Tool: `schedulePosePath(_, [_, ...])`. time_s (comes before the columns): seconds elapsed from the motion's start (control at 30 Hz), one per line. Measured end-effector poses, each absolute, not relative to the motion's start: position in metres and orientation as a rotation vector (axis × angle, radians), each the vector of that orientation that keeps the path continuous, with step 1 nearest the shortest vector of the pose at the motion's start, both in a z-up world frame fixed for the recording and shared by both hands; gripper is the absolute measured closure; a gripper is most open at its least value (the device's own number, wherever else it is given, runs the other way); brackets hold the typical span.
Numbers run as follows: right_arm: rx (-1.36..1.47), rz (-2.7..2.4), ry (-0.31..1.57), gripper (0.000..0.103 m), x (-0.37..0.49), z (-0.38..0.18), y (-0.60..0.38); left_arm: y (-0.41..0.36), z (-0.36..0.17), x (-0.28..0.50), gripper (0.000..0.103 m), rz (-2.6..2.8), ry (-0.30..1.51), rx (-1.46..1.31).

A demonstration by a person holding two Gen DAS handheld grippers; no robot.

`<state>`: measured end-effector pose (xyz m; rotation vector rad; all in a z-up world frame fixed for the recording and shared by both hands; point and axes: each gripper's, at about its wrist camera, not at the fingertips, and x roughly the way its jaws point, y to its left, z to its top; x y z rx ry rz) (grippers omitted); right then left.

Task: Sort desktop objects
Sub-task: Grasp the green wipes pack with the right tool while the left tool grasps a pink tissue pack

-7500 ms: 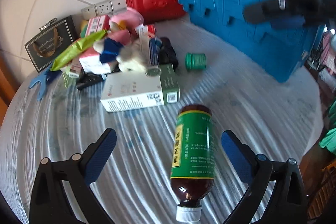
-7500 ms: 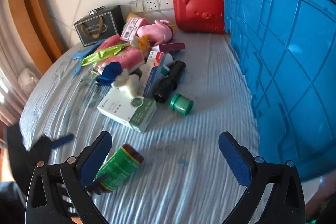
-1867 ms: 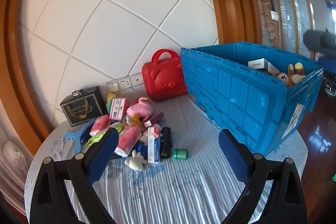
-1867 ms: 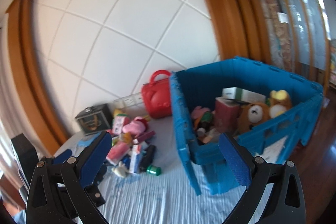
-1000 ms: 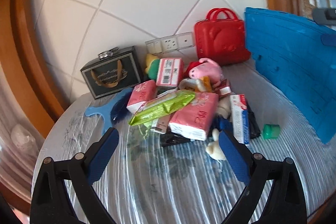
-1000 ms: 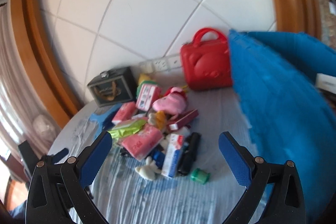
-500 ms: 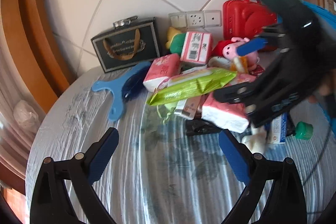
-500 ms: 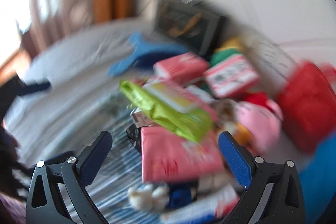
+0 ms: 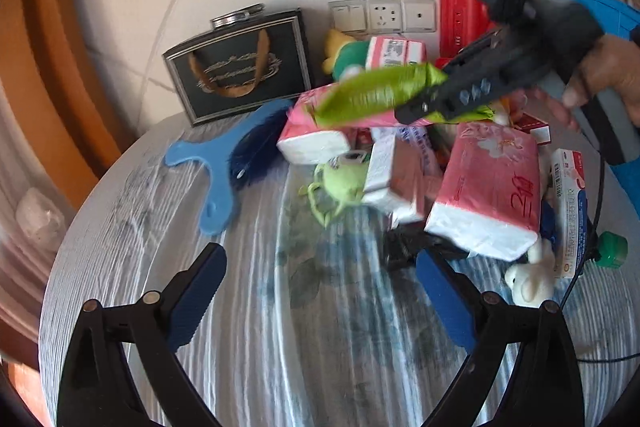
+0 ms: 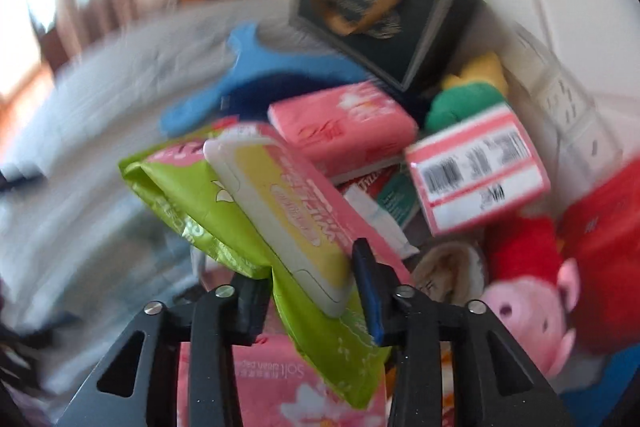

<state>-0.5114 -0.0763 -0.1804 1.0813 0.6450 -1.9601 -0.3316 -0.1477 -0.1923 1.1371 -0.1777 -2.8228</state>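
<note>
The crinkled lime-green plastic wipes pack (image 10: pixel 224 211) looked glossy, its smooth pale-yellow hard flip lid (image 10: pixel 280 219) matt. The pink tissue packs (image 9: pixel 486 197) wore shiny film wrap. The black two-finger right gripper (image 10: pixel 312 291) was matt plastic with blue ribbed pads (image 10: pixel 366 291). The pink pig toy (image 10: pixel 528 311) was soft plush cloth

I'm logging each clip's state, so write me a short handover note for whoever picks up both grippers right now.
Right gripper: shut on the green wipes pack, lifted above the pile.
Left gripper: open, empty, low over the table.
On the table: two pink tissue packs, blue brush, pig toy, green cap, toothpaste box, black gift bag, red case.
Done: wipes picked up.
Left: probably drop them in the blue crate, then sort the rest.
</note>
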Motion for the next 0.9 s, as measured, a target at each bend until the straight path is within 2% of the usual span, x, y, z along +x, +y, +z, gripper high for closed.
schedulePosePath(0.17, [1.064,-2.049,0.366,0.080,-0.519,-0.141,-0.032,-0.127,-0.181,-0.352,0.006,-2.959,-0.190,1.090])
schedulePosePath(0.3, [1.031,-2.137,0.254,0.080,-0.511,-0.113,0.006,-0.099,-0.179,-0.365,0.006,-3.160,-0.238,1.104])
schedulePosePath(0.43, [1.062,-2.168,0.230,0.080,-0.512,-0.116,0.025,-0.063,-0.196,-0.380,0.006,-3.244,-0.456,1.228])
schedulePosePath(0.53, [1.088,-2.179,0.193,0.080,-0.517,-0.122,0.034,-0.049,-0.209,-0.389,0.006,-3.253,-0.541,1.319])
schedulePosePath(0.7, [1.125,-2.154,0.177,0.080,-0.526,-0.133,0.032,-0.042,-0.239,-0.411,0.006,-3.155,-0.564,1.499])
schedulePosePath(0.77, [1.160,-2.131,0.189,0.080,-0.530,-0.142,0.027,-0.039,-0.247,-0.415,0.012,-3.127,-0.568,1.538])
schedulePosePath(0.9, [1.198,-2.135,0.282,0.072,-0.541,-0.159,0.016,-0.039,-0.245,-0.409,0.013,-3.150,-0.547,1.508])
